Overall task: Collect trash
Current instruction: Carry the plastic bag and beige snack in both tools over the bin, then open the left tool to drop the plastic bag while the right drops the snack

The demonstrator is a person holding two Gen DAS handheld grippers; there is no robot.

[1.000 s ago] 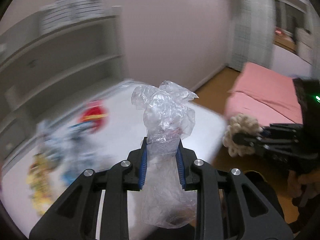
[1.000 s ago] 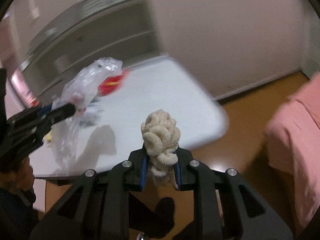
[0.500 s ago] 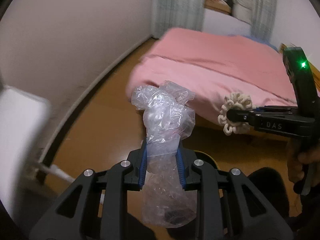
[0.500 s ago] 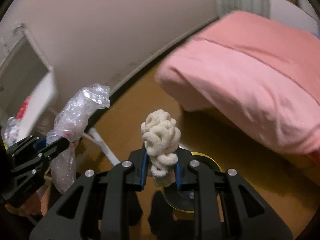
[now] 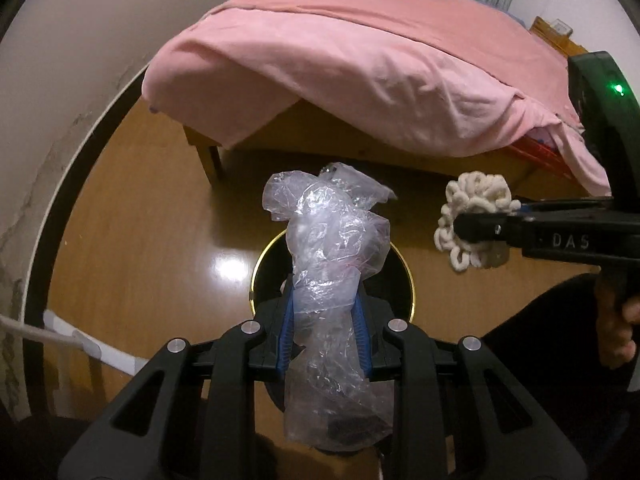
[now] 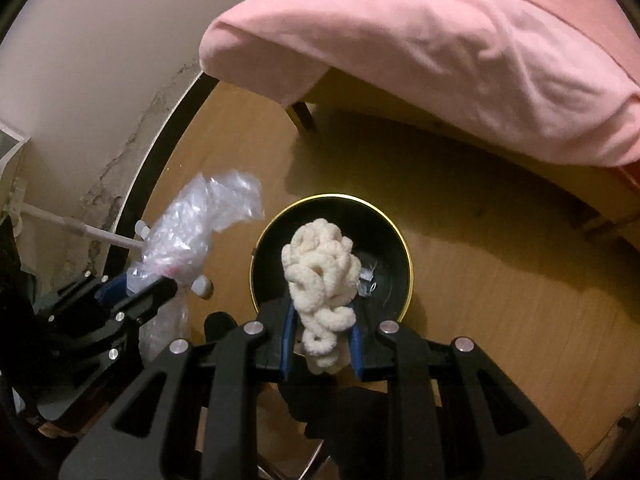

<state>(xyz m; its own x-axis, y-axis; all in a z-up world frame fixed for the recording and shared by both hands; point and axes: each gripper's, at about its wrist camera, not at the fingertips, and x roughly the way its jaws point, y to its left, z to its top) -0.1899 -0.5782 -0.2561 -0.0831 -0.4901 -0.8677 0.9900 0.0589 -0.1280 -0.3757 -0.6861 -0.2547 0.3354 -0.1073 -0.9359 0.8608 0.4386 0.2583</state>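
Note:
My left gripper point(image 5: 323, 312) is shut on a crumpled clear plastic bag point(image 5: 332, 248), held above a black round bin with a gold rim point(image 5: 264, 264) on the wooden floor. My right gripper point(image 6: 322, 328) is shut on a cream wad of curly foam pieces point(image 6: 320, 268), directly over the same bin point(image 6: 388, 240), which holds a few small scraps. In the right wrist view the left gripper point(image 6: 136, 292) with the bag point(image 6: 192, 224) is left of the bin. In the left wrist view the right gripper point(image 5: 480, 228) with the wad point(image 5: 468, 204) is to the right.
A bed with a pink cover point(image 5: 360, 52) stands just behind the bin, on wooden legs point(image 5: 208, 160). A pale wall with a dark baseboard point(image 5: 60, 208) curves along the left. A white cable or pipe point(image 6: 72, 224) runs along the floor at the left.
Both grippers swung away from the white table toward the bed, then tilted down over the black bin. Both still hold their loads.

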